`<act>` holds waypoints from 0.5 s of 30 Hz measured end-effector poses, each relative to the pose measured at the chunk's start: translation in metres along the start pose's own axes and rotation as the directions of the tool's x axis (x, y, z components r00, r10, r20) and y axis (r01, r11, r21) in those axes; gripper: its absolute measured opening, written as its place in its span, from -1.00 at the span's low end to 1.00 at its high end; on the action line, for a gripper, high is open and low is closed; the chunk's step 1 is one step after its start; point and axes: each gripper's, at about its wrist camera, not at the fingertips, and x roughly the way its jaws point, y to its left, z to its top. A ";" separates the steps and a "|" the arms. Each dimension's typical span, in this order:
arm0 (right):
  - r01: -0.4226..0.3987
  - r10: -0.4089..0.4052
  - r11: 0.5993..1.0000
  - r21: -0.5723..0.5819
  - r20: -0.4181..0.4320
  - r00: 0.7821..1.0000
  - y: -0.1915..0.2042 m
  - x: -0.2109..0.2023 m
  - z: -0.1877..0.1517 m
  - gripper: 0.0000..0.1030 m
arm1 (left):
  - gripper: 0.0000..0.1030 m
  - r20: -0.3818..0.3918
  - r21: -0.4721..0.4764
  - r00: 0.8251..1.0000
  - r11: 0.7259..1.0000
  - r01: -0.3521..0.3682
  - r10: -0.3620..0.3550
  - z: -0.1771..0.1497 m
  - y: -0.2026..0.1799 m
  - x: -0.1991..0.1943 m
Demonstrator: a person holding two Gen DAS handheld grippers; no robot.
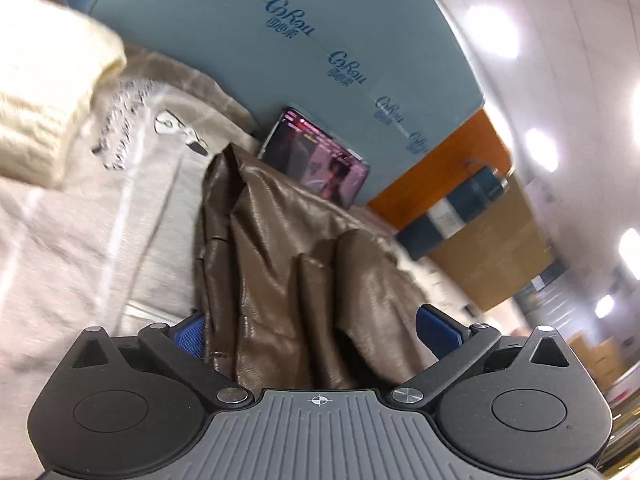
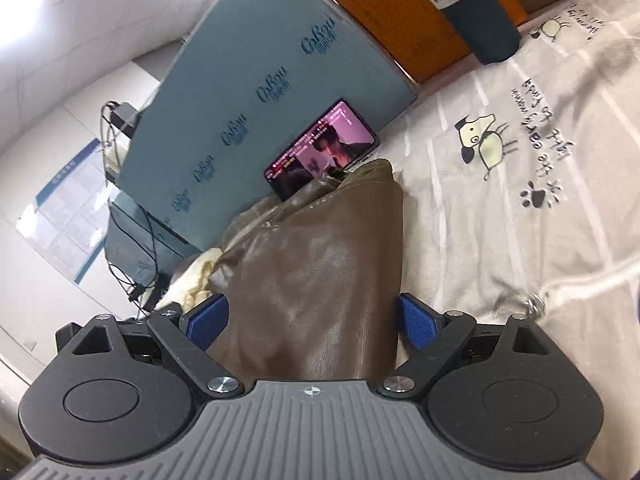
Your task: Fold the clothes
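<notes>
- While the brown leather garment (image 1: 288, 264) lies bunched in loose upright folds at the centre of both views, on the printed bedsheet (image 2: 500, 208), it runs back between the fingers of each tool.
- Left gripper (image 1: 316, 332): jaws spread wide, blue pads clear of the leather on both sides; nothing gripped.
- Right gripper (image 2: 312, 322): jaws also wide, a broad fold filling the gap between the pads; whether the pads press on it cannot be told, though it looks loose.
- Risk: with neither tool holding, the stiff, slick leather may spring out of its fold or slump sideways, undoing the crease.
- Risk: closing on only the top layer would drag that layer and skew the stack.
- Risk: a phone (image 2: 320, 152) with its screen lit leans just behind the garment, centre of frame; a forward push could tip it.
- Surface: pale sheet with cartoon dogs and lettering, wrinkled; a cream knit item (image 1: 48, 92) at upper left of the left view.
- Room: blue foam board (image 2: 248, 92) behind, a dark bottle (image 2: 476, 8) at upper right, ceiling lights above.
</notes>
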 end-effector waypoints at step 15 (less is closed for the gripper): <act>0.068 -0.066 0.997 -0.038 0.039 0.997 0.005 0.028 0.007 -0.09 | 0.11 0.031 0.139 0.999 0.990 -0.011 0.007 -0.020 -0.017 0.012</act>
